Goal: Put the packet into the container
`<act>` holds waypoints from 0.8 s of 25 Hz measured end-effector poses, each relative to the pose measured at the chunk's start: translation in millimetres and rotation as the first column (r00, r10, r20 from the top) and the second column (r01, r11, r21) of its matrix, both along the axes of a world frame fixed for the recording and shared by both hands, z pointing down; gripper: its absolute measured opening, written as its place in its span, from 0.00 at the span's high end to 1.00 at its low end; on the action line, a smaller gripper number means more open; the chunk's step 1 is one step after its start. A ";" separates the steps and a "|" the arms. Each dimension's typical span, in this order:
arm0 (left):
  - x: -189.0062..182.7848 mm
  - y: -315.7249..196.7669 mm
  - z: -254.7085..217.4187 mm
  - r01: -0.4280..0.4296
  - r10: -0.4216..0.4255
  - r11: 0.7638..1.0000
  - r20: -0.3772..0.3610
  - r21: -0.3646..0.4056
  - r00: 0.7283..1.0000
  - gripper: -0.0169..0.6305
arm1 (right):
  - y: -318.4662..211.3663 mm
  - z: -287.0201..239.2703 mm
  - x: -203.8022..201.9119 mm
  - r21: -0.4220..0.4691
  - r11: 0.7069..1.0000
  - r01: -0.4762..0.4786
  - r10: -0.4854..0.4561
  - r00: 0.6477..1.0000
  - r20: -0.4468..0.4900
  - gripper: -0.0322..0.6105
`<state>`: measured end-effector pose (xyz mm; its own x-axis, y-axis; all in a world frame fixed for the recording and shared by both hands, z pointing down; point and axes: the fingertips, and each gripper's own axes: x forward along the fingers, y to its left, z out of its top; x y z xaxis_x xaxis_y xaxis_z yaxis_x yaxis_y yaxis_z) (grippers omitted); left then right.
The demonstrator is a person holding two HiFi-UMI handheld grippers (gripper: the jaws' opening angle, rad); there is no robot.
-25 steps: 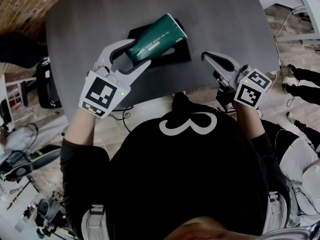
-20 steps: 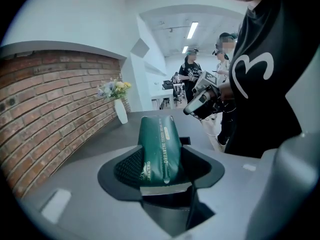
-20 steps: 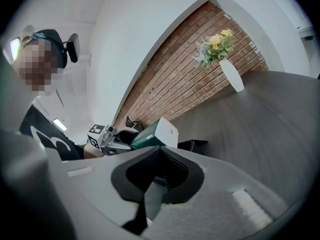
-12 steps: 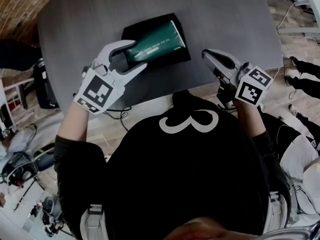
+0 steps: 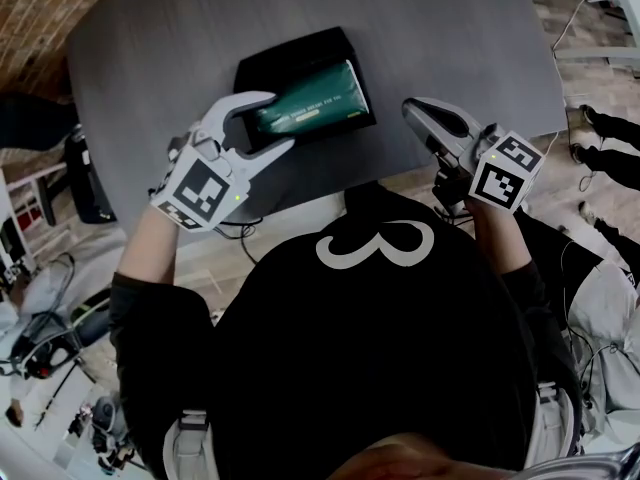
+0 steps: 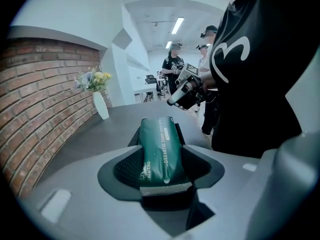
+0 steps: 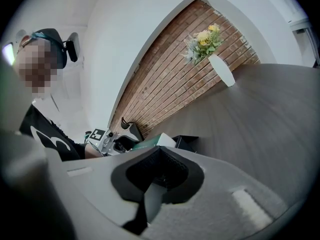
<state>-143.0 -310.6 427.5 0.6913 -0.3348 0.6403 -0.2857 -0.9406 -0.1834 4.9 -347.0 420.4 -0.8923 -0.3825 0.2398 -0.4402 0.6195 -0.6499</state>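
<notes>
The packet is dark green with pale print along its length. It lies lengthwise over the black container, inside its outline as seen from the head view. I cannot tell whether it touches the container's floor. Its near end sits between the fingers of the left gripper, which are clamped on it, one on each long side. The left gripper view shows the same hold: the packet runs straight away from the camera, its sealed near edge set between the two dark pads, and the container's black rim shows on both sides of it.

The container is a shallow rectangular tray that rests flat on the grey desk, near the edge closest to the person. The right gripper hovers over the desk's near edge, to the right of the container and apart from it. Its fingers are together with nothing between them, as its own view shows.

Farther off on the desk, a white vase of yellow flowers stands close to a curved brick wall. The person wears a black shirt with a white mark on it. Other people stand in the background of the left gripper view.
</notes>
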 end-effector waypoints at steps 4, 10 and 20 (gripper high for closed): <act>1.5 -3.3 16.2 -0.006 0.006 1.000 -0.002 -0.031 1.000 0.56 | -0.7 6.3 -0.6 -0.014 1.000 0.001 -0.001 1.000 -0.001 0.95; -2.5 -8.2 39.3 0.009 -0.009 0.998 0.002 -0.070 1.000 0.55 | 2.8 15.9 -0.1 -0.024 1.000 0.000 0.000 1.000 0.005 0.95; -1.1 -10.6 49.7 -0.013 0.018 0.995 0.048 -0.102 0.999 0.51 | 3.1 13.7 -1.3 -0.026 1.000 0.004 -0.004 1.000 -0.007 0.95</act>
<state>-144.1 -321.2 477.2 0.6627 -0.2558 0.7039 -0.2644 -0.9593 -0.0997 3.6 -343.9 434.1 -0.8921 -0.3722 0.2562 -0.4424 0.6044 -0.6626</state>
